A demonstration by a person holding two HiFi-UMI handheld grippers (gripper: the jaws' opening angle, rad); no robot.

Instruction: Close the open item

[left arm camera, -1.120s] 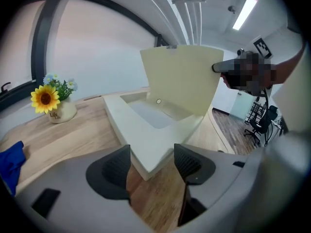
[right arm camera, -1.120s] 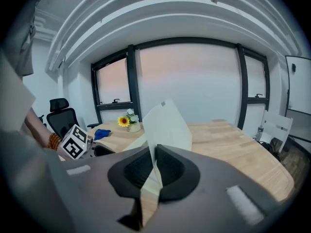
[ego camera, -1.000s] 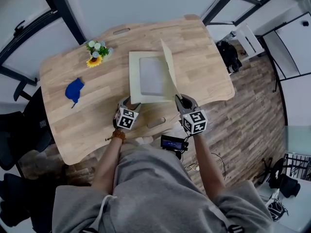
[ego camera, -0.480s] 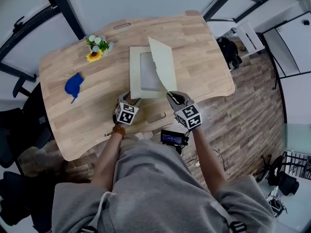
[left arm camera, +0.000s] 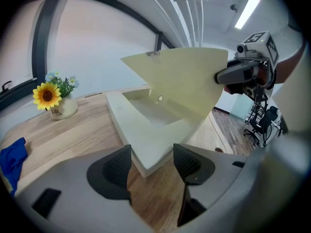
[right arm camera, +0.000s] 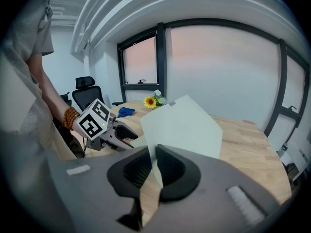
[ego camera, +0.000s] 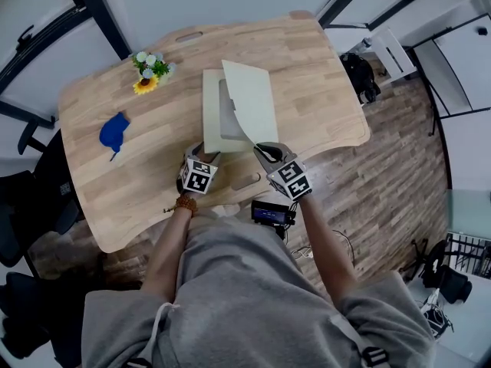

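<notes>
A flat cream box (ego camera: 212, 121) lies on the wooden table (ego camera: 322, 75) with its hinged lid (ego camera: 252, 102) raised and leaning over the tray. My right gripper (ego camera: 261, 149) is shut on the lid's near corner; in the right gripper view the lid (right arm camera: 187, 125) runs up from between the pads of that gripper (right arm camera: 153, 166). My left gripper (ego camera: 205, 153) rests at the box's near left corner. In the left gripper view its jaws (left arm camera: 151, 160) stand open either side of the box corner (left arm camera: 146, 140) without pressing on it, and the lid (left arm camera: 184, 81) hangs above.
A small pot of sunflowers (ego camera: 148, 73) stands at the table's back left, and a blue cloth (ego camera: 113, 134) lies left of the box. The table's front edge runs just under both grippers. A black office chair (ego camera: 31, 198) stands left of the table.
The lid has swung from almost upright down and leftward over the tray, with my right gripper moving left along with it. The left gripper has stayed at the box corner.
</notes>
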